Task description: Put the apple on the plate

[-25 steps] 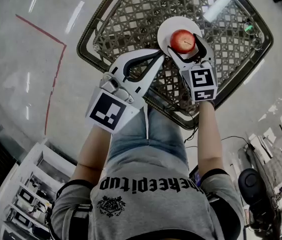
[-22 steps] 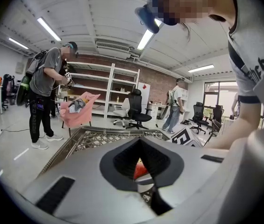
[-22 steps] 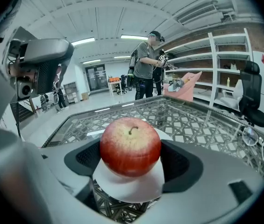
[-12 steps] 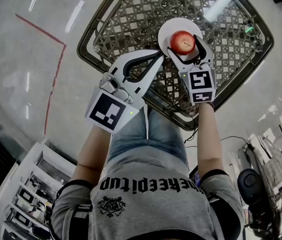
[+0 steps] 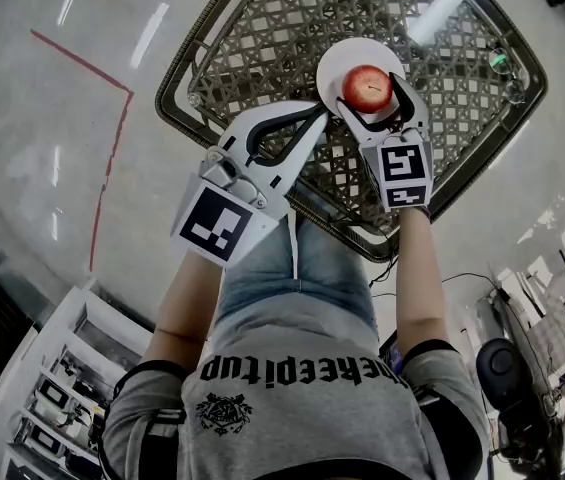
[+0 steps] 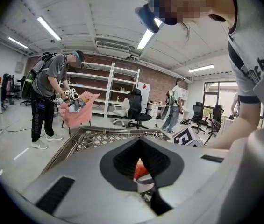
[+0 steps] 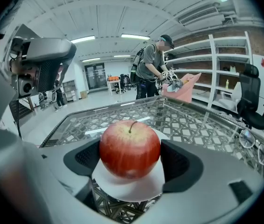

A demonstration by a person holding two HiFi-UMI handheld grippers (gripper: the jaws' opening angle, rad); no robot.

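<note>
A red apple (image 5: 367,87) rests on a small white plate (image 5: 346,54) on a glass-topped lattice table (image 5: 262,28). My right gripper (image 5: 369,86) reaches in from the near side, its dark pads against both sides of the apple (image 7: 130,147), shut on it. The apple's underside meets the plate (image 7: 132,186). My left gripper (image 5: 319,109) hovers just left of the plate with its fingertips together and nothing held. Through the gap behind those tips (image 6: 141,140), a bit of the apple (image 6: 141,171) and the plate (image 6: 146,183) shows.
The table's dark rim (image 5: 177,63) runs around the lattice top. Around the room are a person at a pink chair (image 6: 75,111), white shelving (image 6: 108,90) and office chairs (image 6: 136,108). Shiny floor with a red line (image 5: 112,118) lies to the left.
The right gripper and the apple have shifted very slightly over the plate. The left gripper has stayed put.
</note>
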